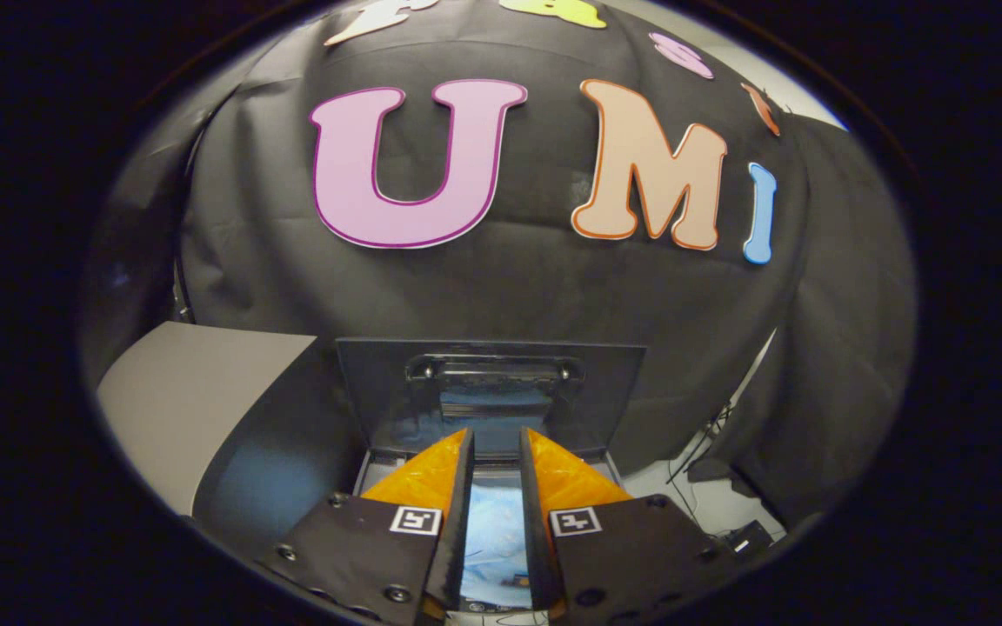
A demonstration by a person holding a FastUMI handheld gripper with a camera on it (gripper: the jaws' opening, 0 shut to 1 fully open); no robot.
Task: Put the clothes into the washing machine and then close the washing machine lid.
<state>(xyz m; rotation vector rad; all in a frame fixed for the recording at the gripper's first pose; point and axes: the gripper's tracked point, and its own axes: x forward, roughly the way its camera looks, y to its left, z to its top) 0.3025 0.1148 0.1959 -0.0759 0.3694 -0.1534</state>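
- The gripper (497,448) hangs right over the washing machine (379,474), its two orange fingers (427,478) pointing toward the raised lid (490,391).
- Fingers are parted by a narrow gap, and nothing is pinched between them; they grip empty air.
- Down through that gap, pale blue clothes (494,539) lie inside the machine's opening, below the fingers and apart from them.
- The lid stands upright at the back edge of the machine, just beyond the fingertips, its dark glossy inner face turned this way with a bluish reflection in it.
- A handle-like bar runs along the lid's top edge.
- A grey table (197,391) sits beside the machine's left edge, close against it.
- On the far side of the machine, black cables (701,461) trail across a light floor (710,504) by the hanging black cloth.
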